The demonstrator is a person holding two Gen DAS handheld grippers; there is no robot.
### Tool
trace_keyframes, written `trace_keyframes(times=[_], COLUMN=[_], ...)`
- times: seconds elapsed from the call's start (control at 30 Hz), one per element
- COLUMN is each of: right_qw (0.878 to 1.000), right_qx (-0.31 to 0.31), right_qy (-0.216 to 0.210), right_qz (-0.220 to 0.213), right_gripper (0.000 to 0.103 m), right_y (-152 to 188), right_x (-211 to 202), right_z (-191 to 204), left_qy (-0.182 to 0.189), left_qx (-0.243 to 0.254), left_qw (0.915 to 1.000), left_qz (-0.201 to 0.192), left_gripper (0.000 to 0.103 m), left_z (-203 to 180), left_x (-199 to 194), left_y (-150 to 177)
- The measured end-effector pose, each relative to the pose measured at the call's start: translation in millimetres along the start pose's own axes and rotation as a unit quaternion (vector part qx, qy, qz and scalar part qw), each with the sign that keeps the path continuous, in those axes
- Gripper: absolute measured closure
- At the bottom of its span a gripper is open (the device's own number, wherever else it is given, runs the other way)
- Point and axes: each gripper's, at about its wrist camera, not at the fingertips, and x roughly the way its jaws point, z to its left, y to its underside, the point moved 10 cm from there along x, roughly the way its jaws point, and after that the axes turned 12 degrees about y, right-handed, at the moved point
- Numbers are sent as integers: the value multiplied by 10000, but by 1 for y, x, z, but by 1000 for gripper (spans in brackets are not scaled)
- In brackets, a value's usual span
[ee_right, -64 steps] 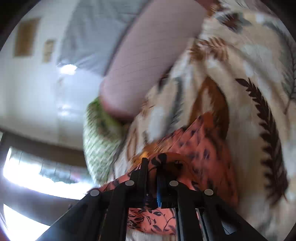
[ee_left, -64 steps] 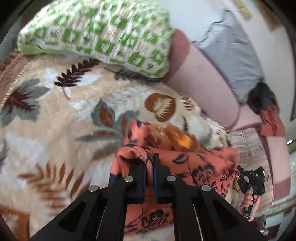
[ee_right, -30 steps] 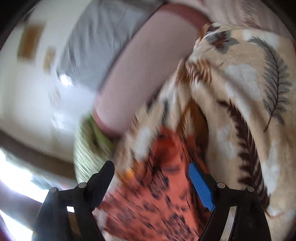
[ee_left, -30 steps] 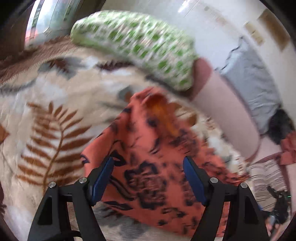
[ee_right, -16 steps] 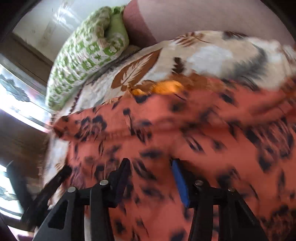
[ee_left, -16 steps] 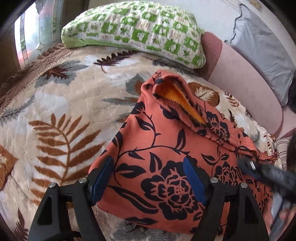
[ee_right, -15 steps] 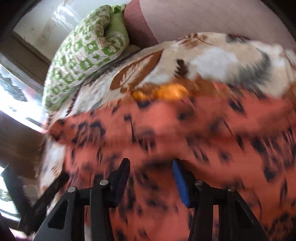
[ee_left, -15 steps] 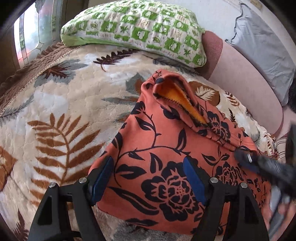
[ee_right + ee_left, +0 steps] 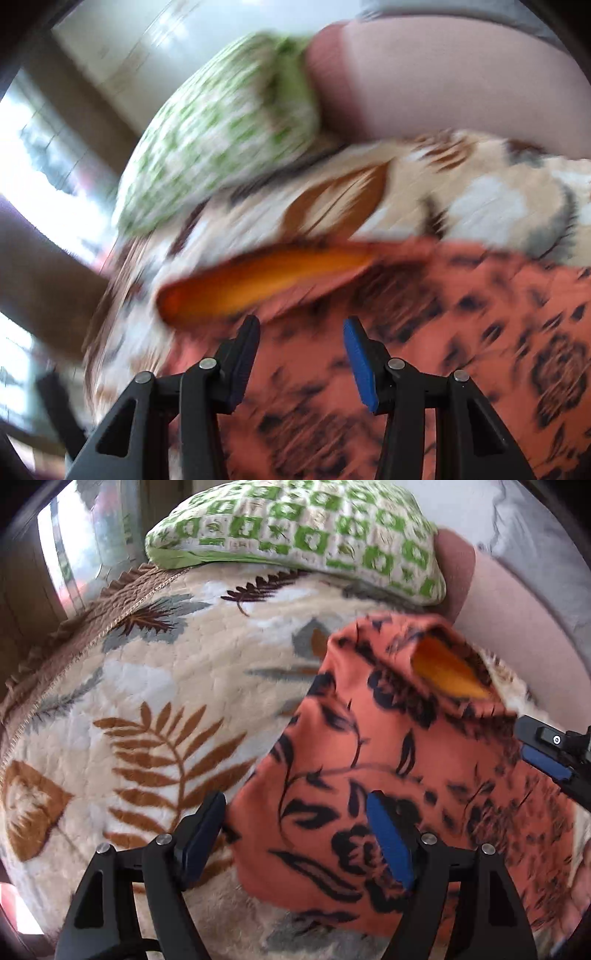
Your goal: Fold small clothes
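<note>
An orange garment with a black flower print (image 9: 406, 760) lies folded on a leaf-patterned blanket (image 9: 155, 701); its yellow-orange lining shows at the open far end (image 9: 443, 672). My left gripper (image 9: 295, 834) is open and empty over the garment's near left corner. My right gripper (image 9: 301, 350) is open and empty just above the garment (image 9: 443, 350), close to the lining opening (image 9: 258, 284). The right gripper also shows at the right edge of the left wrist view (image 9: 550, 753). The right wrist view is blurred.
A green-and-white checked pillow (image 9: 295, 535) lies at the far end of the blanket, also in the right wrist view (image 9: 221, 147). A pink bolster (image 9: 517, 627) runs along the right side. A window (image 9: 81, 554) is at the far left.
Both grippers let go of the garment and opened; it now lies folded on the blanket. The left gripper shifted slightly left. The right gripper swung toward the garment's far lining end.
</note>
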Motion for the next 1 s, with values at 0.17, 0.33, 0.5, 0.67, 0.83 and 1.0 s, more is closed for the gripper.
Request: trace_keyframes(times=[0.17, 0.33, 0.5, 0.67, 0.83, 1.0], right_qw=[9961, 9986, 9968, 9937, 9891, 9797], right_qx=[-503, -122, 768, 1063, 1302, 1657], right_qy=[-117, 210, 218, 173, 650, 956], right_qz=[709, 465, 81, -295, -204, 601], right_gripper=[52, 52, 52, 52, 52, 52], right_y=[31, -22, -63, -35, 47, 149], right_x=[43, 87, 86, 21, -53, -71], right_z=[51, 56, 19, -45, -135, -195], left_qy=[18, 112, 111, 52, -187, -536], left_qx=[310, 460, 416, 425, 574, 1306], left_qw=[9995, 9988, 9991, 9990, 9977, 9874], left_qz=[-42, 109, 59, 137, -305, -712], left_gripper=[24, 20, 17, 16, 16, 14], left_z=[2, -4, -7, -11, -15, -30], left_x=[-2, 11, 17, 17, 2, 5], left_y=[6, 12, 9, 8, -3, 5])
